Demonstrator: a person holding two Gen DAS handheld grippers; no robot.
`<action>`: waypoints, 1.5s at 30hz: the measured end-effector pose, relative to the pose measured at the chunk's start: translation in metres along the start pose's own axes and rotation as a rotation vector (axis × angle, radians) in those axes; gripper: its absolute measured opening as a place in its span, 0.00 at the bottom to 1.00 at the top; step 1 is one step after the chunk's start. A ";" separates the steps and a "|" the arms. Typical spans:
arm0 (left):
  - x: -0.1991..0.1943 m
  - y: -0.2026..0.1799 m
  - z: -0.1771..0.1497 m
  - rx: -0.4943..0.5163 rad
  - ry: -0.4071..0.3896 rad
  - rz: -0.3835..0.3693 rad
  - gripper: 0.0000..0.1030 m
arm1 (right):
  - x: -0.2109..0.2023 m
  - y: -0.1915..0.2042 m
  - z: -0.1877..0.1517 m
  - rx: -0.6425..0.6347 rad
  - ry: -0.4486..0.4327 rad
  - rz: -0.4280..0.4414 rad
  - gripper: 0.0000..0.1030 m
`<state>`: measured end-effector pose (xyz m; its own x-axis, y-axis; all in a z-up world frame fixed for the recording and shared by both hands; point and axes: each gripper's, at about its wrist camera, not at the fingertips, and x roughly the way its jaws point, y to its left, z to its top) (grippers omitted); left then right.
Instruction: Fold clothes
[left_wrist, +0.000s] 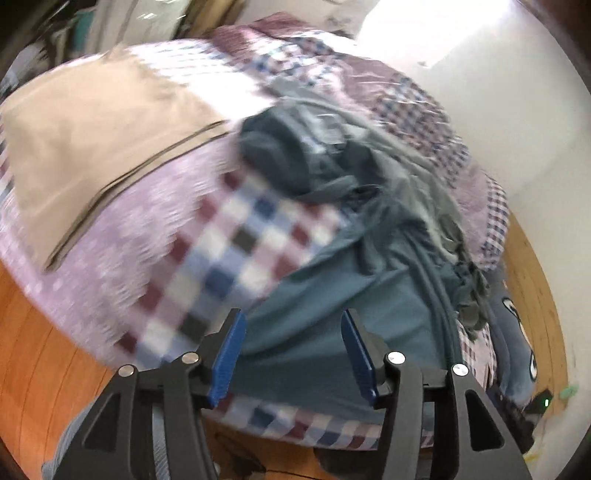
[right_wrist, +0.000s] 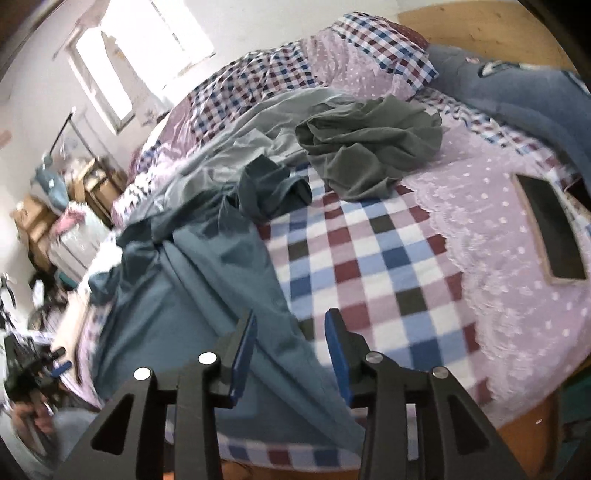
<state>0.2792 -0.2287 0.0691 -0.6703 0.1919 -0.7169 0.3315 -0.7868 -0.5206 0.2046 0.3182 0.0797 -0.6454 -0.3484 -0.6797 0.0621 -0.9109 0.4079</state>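
Note:
A teal-blue garment (left_wrist: 325, 295) lies crumpled across the checked bedspread (left_wrist: 229, 258), one part spread flat toward the near edge. My left gripper (left_wrist: 293, 328) hovers open just above that flat part, nothing between its blue pads. In the right wrist view the same teal garment (right_wrist: 207, 280) runs along the bed's left side, and my right gripper (right_wrist: 290, 332) stands open over its near fold. A grey-green garment (right_wrist: 369, 147) sits bunched farther back, beside a pale grey one (right_wrist: 258, 125). The left gripper (right_wrist: 55, 369), held in a hand, shows at the far left.
A beige folded cloth (left_wrist: 92, 140) rests on the bed's left part. A flat rectangular tray or frame (right_wrist: 550, 236) lies on the lilac lace cover at the right. A blue-grey pillow (right_wrist: 517, 88) is at the head. Wooden floor (left_wrist: 44, 362) borders the bed; cluttered furniture (right_wrist: 55, 214) stands beyond.

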 end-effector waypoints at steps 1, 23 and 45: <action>0.004 -0.010 0.001 0.025 -0.010 -0.014 0.57 | 0.004 0.002 0.002 0.010 -0.002 0.013 0.41; 0.156 -0.161 0.044 0.226 -0.054 -0.274 0.75 | 0.081 0.088 -0.007 -0.190 0.082 0.056 0.42; 0.225 -0.107 0.118 -0.092 0.036 -0.387 0.75 | 0.130 0.198 0.006 -0.706 -0.105 -0.064 0.45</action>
<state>0.0151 -0.1706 0.0182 -0.7342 0.4853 -0.4748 0.1188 -0.5967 -0.7936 0.1282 0.0938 0.0754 -0.7321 -0.2991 -0.6120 0.4768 -0.8667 -0.1468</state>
